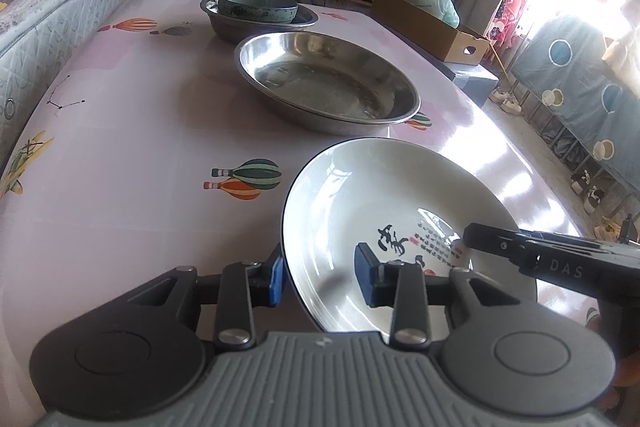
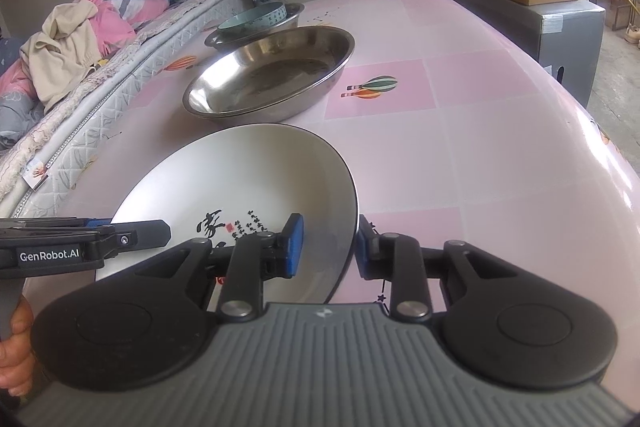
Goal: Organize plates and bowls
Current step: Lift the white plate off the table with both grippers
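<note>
Both grippers, left (image 1: 322, 277) and right (image 2: 328, 247), straddle plate (image 1: 384, 211) rim, fingers slack; plate may drop onto tabletop (image 1: 140, 147).

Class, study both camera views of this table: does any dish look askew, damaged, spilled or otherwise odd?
Only the white plate looks askew: it sits tilted, its rim between the jaws of both the left gripper and right gripper. Nothing looks spilled or broken.
</note>
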The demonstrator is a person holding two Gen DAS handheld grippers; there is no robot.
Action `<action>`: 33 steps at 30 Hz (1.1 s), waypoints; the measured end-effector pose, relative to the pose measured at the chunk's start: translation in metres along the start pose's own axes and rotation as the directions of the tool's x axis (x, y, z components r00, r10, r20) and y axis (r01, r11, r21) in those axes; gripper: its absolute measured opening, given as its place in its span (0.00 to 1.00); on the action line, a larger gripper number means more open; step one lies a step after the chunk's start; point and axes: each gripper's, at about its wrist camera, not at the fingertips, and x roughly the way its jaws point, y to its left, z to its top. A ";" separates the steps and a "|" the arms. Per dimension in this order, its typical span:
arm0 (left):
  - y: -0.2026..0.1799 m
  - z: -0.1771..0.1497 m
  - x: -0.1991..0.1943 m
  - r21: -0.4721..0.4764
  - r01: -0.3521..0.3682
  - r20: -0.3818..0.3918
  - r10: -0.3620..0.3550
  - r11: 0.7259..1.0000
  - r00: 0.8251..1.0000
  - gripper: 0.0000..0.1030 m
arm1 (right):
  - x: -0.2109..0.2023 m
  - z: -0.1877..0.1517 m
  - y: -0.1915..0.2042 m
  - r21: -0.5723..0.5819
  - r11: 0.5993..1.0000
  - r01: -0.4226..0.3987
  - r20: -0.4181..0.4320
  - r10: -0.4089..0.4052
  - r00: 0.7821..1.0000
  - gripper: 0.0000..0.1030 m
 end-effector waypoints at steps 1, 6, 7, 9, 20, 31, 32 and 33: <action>0.000 0.000 0.000 -0.004 -0.001 0.000 0.001 1.000 1.000 0.35 | 0.000 0.000 0.000 0.004 1.000 0.000 -0.002 0.000 1.000 0.25; 0.002 0.001 -0.001 -0.024 0.006 -0.006 -0.006 1.000 1.000 0.35 | -0.002 0.003 0.002 0.005 1.000 0.003 -0.001 -0.003 1.000 0.25; 0.002 0.001 -0.002 -0.023 0.005 -0.005 -0.005 1.000 1.000 0.35 | -0.003 0.003 0.002 0.004 1.000 0.003 0.002 -0.003 1.000 0.25; 0.001 0.001 -0.003 -0.020 0.002 -0.001 -0.002 1.000 1.000 0.35 | -0.005 0.005 0.002 0.001 1.000 0.002 0.009 -0.002 1.000 0.25; 0.000 0.003 -0.008 -0.019 -0.001 0.015 0.001 1.000 1.000 0.35 | -0.009 0.005 0.004 -0.002 1.000 0.006 0.018 -0.005 1.000 0.25; -0.003 0.006 -0.008 -0.025 -0.005 0.010 0.005 1.000 1.000 0.35 | -0.012 0.010 0.002 0.002 1.000 -0.003 0.017 0.003 1.000 0.25; -0.003 0.006 -0.008 -0.025 -0.006 0.010 0.006 1.000 1.000 0.34 | -0.012 0.010 0.002 0.004 1.000 -0.005 0.016 0.005 1.000 0.25; -0.003 0.006 -0.008 -0.027 -0.005 0.010 0.006 1.000 1.000 0.35 | -0.012 0.011 0.002 0.005 1.000 -0.005 0.016 0.005 1.000 0.25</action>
